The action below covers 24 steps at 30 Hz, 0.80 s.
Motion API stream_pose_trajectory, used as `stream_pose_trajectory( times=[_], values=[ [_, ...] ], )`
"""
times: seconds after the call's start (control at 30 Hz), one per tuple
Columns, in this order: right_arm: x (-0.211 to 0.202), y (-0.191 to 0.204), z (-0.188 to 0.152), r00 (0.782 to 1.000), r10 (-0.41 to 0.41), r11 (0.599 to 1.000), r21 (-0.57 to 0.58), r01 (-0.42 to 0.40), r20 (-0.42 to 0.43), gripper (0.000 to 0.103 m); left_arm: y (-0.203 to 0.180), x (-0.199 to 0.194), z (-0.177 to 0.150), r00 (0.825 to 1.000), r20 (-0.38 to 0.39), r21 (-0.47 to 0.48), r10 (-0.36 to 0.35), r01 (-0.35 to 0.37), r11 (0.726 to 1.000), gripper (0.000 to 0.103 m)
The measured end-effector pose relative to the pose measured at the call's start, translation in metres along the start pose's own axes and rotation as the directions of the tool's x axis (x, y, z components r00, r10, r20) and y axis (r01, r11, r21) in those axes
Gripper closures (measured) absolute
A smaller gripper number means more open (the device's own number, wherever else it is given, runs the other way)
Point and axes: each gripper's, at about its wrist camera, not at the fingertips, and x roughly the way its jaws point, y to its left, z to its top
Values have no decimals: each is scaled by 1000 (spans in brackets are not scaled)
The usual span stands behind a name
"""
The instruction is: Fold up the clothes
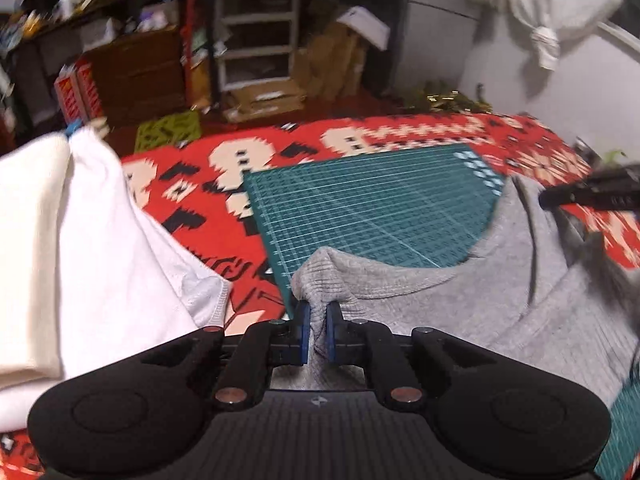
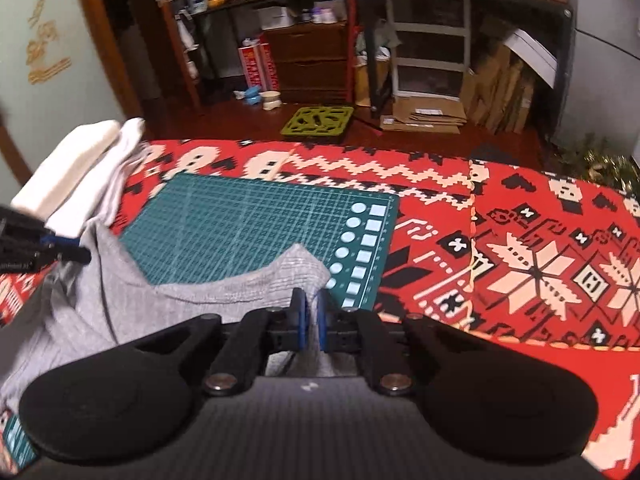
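A grey ribbed garment (image 1: 460, 304) lies over the near part of a green cutting mat (image 1: 360, 208). My left gripper (image 1: 318, 312) is shut on one corner of its edge, the cloth pinched between the blue pads. My right gripper (image 2: 312, 304) is shut on the other corner of the grey garment (image 2: 168, 300), over the green cutting mat (image 2: 248, 224). The edge hangs in a curve between the two grips. Each gripper shows at the side of the other's view: the right gripper (image 1: 584, 194), the left gripper (image 2: 60, 250).
A stack of white folded clothes (image 1: 72, 240) sits left of the mat, also seen as white folded clothes (image 2: 80, 168). A red patterned blanket (image 2: 520, 248) covers the surface. Beyond it are shelves, a white drawer unit (image 2: 428, 44), cardboard and a green crate (image 2: 316, 120) on the floor.
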Motion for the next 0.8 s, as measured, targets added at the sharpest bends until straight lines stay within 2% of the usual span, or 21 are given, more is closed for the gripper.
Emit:
stream_pose_trajectory(
  times=[0.13, 0.2, 0.3, 0.33, 0.4, 0.53, 0.6, 0.67, 0.8],
  values=[
    [28, 1, 5, 999, -30, 1000, 2, 30, -14, 97, 6, 13, 5, 1000, -14, -51, 26, -27, 998, 92],
    [39, 0, 6, 999, -38, 999, 8, 38, -25, 96, 8, 12, 6, 999, -1, -63, 50, -50, 997, 83],
    [46, -1, 4, 998, -57, 998, 19, 57, -27, 87, 10, 0, 7, 997, 47, -72, 62, -58, 996, 81],
    [45, -1, 3, 998, -60, 998, 24, 60, -15, 78, 11, -4, 7, 997, 62, -69, 54, -50, 996, 80],
    [36, -1, 3, 998, -66, 997, 31, 65, 18, 67, 10, -13, 7, 995, 92, -56, 38, -33, 998, 70],
    [18, 5, 5, 997, -25, 999, -25, 27, 68, 67, 1, -24, 5, 991, 134, 23, 1, -4, 1000, 67],
    [17, 11, 4, 999, -12, 997, -75, 16, 48, 67, 0, -16, 5, 994, 111, 41, 14, -19, 999, 60],
    [24, 9, 3, 1000, -20, 997, -79, 21, 10, 67, 5, -6, 4, 998, 68, 22, 14, -15, 1000, 60],
    [33, -5, -5, 999, -9, 1000, -12, 9, -46, 68, 12, 6, -4, 1000, 1, -3, -17, 17, 1000, 61]
  ],
)
